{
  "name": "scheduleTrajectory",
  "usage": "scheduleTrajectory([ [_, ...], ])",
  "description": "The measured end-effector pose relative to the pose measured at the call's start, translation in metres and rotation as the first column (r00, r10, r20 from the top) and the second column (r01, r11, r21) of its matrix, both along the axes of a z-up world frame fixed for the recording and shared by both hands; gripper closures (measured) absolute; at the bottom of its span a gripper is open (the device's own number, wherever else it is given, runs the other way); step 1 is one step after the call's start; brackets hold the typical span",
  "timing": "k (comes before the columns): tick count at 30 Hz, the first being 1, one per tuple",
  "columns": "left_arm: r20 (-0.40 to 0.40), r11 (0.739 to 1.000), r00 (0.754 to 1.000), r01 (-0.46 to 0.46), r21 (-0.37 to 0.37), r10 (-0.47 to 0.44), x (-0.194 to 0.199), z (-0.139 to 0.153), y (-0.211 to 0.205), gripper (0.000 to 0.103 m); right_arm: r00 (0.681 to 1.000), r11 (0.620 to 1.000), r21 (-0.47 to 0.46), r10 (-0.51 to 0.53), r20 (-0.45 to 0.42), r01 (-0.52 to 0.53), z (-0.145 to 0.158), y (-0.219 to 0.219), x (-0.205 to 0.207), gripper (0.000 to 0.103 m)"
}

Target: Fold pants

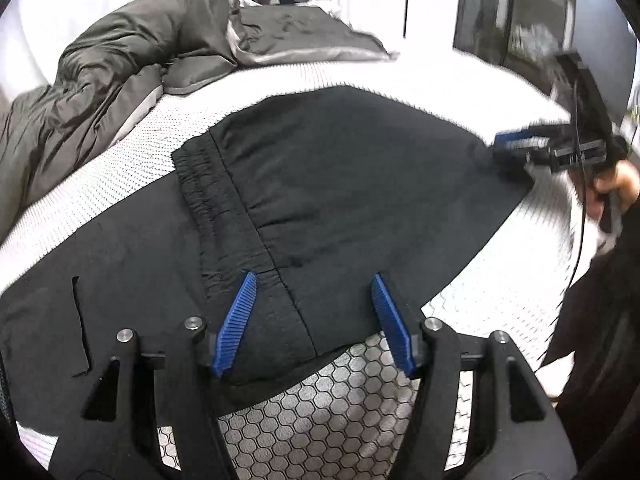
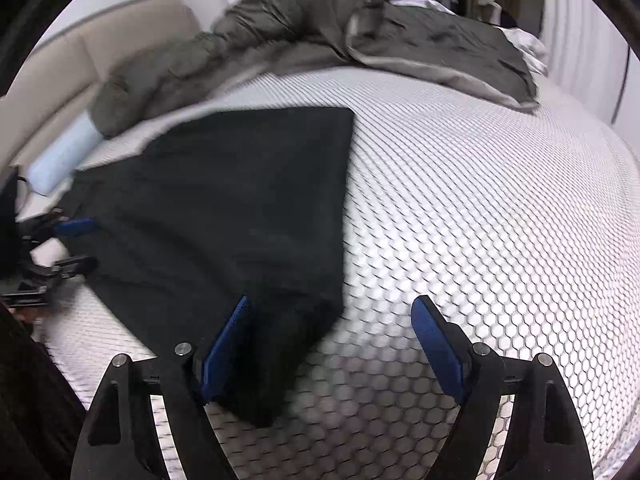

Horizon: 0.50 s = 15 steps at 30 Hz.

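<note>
Black pants (image 1: 320,184) lie folded over on the white honeycomb-patterned mattress (image 1: 344,408). The elastic waistband (image 1: 208,200) shows left of centre under the folded layer. My left gripper (image 1: 314,280) is open, its blue fingers straddling the near edge of the folded layer. My right gripper (image 2: 332,304) is open over the near corner of the pants (image 2: 224,208), with the cloth lying between its blue fingers (image 2: 228,340). The right gripper also shows in the left wrist view (image 1: 516,142) at the far right corner of the pants. The left gripper shows in the right wrist view (image 2: 74,240) at the left edge.
A crumpled grey duvet (image 1: 132,80) lies along the back of the bed. A light blue pillow (image 2: 64,156) rests near the beige headboard (image 2: 52,64). Bare mattress (image 2: 480,200) spreads to the right of the pants. My dark sleeve (image 1: 600,320) hangs at the right.
</note>
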<state>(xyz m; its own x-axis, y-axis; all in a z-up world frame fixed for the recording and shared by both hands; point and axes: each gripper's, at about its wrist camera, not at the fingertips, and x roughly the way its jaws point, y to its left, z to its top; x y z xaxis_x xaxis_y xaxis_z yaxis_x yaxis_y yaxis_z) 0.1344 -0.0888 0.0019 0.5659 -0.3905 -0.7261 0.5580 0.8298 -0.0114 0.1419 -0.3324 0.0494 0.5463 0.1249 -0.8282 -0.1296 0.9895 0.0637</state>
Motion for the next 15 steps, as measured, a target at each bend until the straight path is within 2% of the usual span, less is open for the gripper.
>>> scheduleTrajectory([
  [1, -0.008, 1.0, 1.0, -0.018, -0.004, 0.018, 0.001, -0.001, 0.003, 0.045, 1.0, 0.999, 0.046, 0.009, -0.004, -0.009, 0.001, 0.0, -0.002, 0.02],
  [4, -0.048, 0.996, 0.995, -0.088, 0.01, 0.088, 0.011, -0.008, 0.011, 0.045, 0.996, 0.988, 0.148, -0.024, -0.087, 0.037, -0.017, -0.011, 0.012, 0.036],
  [5, -0.06, 0.995, 0.993, -0.101, 0.004, 0.101, 0.015, -0.01, 0.013, 0.044, 0.994, 0.981, 0.183, -0.051, -0.1, 0.069, -0.023, -0.017, 0.019, 0.053],
  [7, -0.074, 0.994, 0.992, -0.108, -0.003, 0.107, 0.021, -0.012, 0.016, 0.042, 0.995, 0.966, 0.249, -0.046, -0.084, 0.066, -0.022, -0.023, 0.028, 0.091],
  [8, -0.077, 0.994, 0.991, -0.108, -0.004, 0.107, 0.025, -0.014, 0.016, 0.042, 0.996, 0.946, 0.317, -0.042, -0.076, 0.064, -0.017, -0.027, 0.033, 0.092],
  [9, -0.079, 0.994, 0.991, -0.107, 0.0, 0.106, 0.027, -0.017, 0.016, 0.041, 0.998, 0.945, 0.323, -0.035, -0.055, 0.051, -0.011, -0.027, 0.029, 0.093],
  [10, -0.079, 0.994, 0.991, -0.105, 0.005, 0.105, 0.027, -0.018, 0.016, 0.04, 0.999, 0.951, 0.308, -0.016, -0.043, 0.028, -0.008, -0.025, 0.025, 0.093],
  [13, -0.087, 0.994, 0.99, -0.107, 0.011, 0.107, 0.032, -0.021, 0.015, 0.039, 0.992, 0.966, 0.255, -0.006, -0.13, 0.039, -0.027, -0.025, 0.013, 0.092],
  [15, -0.079, 0.994, 0.991, -0.11, 0.016, 0.11, 0.033, -0.02, 0.014, 0.039, 0.993, 0.959, 0.279, -0.014, -0.119, 0.047, -0.026, -0.03, 0.007, 0.088],
])
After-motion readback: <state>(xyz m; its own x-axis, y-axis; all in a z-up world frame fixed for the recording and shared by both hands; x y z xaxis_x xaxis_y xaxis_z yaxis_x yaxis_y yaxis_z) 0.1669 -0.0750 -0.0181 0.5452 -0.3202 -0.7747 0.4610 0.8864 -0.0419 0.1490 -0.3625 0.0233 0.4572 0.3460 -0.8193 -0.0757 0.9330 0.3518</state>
